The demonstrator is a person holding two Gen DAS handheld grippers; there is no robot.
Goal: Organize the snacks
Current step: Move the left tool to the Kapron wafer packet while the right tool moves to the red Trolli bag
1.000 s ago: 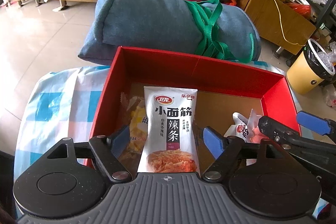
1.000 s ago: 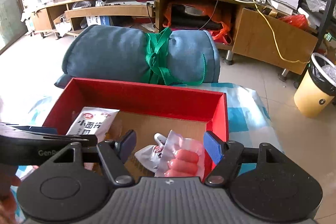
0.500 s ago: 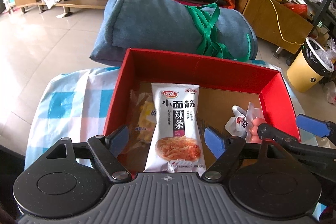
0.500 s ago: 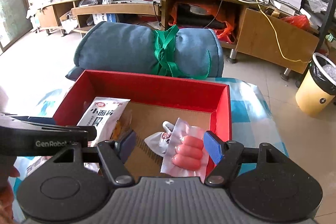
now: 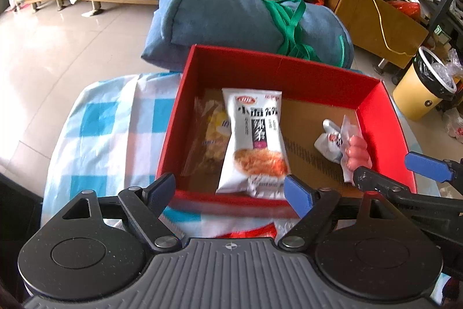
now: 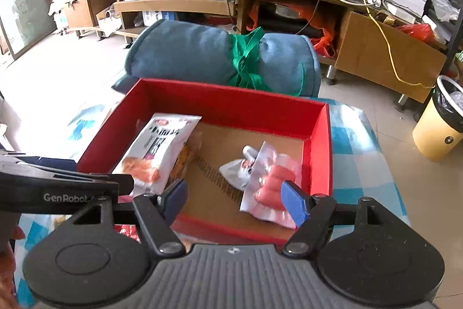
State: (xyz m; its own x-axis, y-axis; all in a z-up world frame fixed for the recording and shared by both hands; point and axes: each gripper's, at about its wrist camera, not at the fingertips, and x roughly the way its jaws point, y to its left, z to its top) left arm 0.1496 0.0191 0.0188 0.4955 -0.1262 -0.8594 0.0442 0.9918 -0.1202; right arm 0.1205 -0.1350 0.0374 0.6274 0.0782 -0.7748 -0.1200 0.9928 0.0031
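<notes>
A red box (image 5: 277, 68) (image 6: 231, 103) with a cardboard floor sits on the checked cloth. In it lie a white spicy-strip packet (image 5: 254, 138) (image 6: 157, 149) over a clear yellow snack bag (image 5: 209, 132), a small white pouch (image 5: 328, 142) (image 6: 235, 167) and a pink sausage pack (image 5: 354, 146) (image 6: 267, 184). My left gripper (image 5: 230, 190) is open and empty above the box's near wall. My right gripper (image 6: 233, 197) is open and empty above the near right part of the box, by the sausage pack.
A blue-and-white checked cloth (image 5: 115, 129) covers the table. A red wrapper (image 5: 249, 230) lies on it near my left gripper. A rolled blue blanket (image 5: 231, 16) with a green strap lies behind the box. A yellow bin (image 5: 419, 94) stands at the right.
Both grippers have pulled back and up from the box, open all the while. The strip packet and the sausage pack stay lying in the box.
</notes>
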